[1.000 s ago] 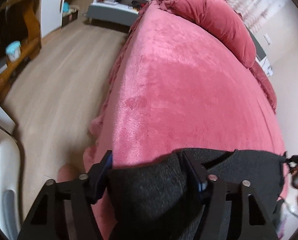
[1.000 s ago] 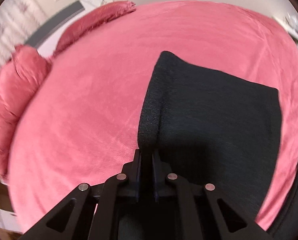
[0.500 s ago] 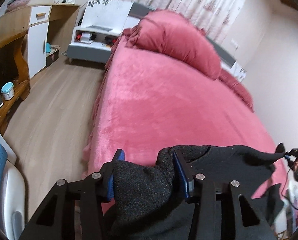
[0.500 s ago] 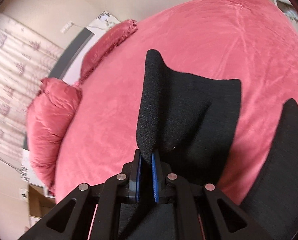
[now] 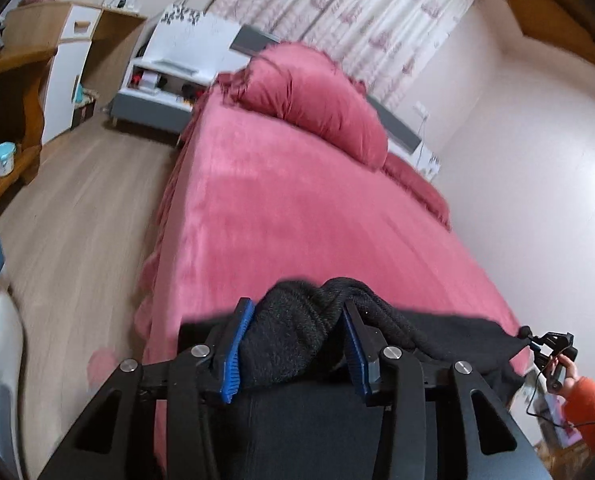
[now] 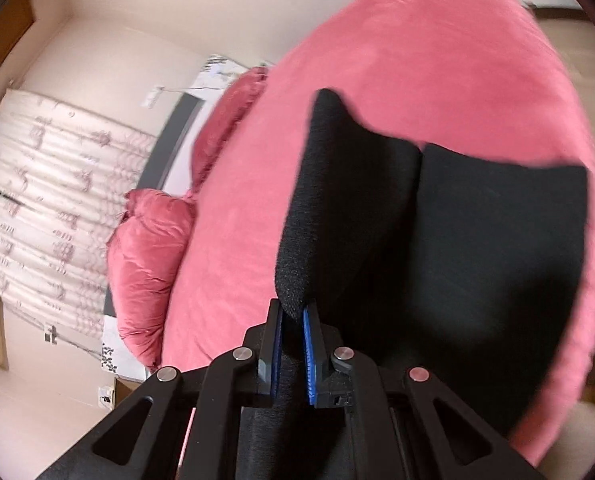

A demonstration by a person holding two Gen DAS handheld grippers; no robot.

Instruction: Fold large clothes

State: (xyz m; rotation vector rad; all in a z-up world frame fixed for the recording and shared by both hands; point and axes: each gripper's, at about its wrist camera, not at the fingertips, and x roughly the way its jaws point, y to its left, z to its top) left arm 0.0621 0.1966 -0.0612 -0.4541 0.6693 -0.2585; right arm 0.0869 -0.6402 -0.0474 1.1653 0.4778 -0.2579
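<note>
Left wrist view: the left gripper (image 5: 295, 344) has just been closing and pinches a bunched black garment (image 5: 293, 344) above the pink bed (image 5: 297, 220); the right gripper (image 6: 293, 344), jaws pressed together, clamps a garment edge.

Near centre: my left tool (image 5: 297, 338), its blue pads (image 5: 233, 356) pressing either side of a thick bunched wad of the black knit garment (image 5: 293, 340); its jaws have just been closing on that wad. The garment spreads rightward along the near end of the bed (image 5: 297, 216), which carries a pink plush cover. Near right: my right tool (image 5: 531, 338), pinching the garment's far corner, gripped by a hand (image 5: 563, 368) with an orange sleeve (image 5: 589, 400). Far: red pillow (image 5: 317, 96), patterned curtains (image 5: 361, 16), white-and-grey nightstand (image 5: 165, 80). Left: wood floor (image 5: 77, 220), wooden table (image 5: 13, 92) with a small teal-lidded jar (image 5: 2, 159) on its lower shelf.
</note>
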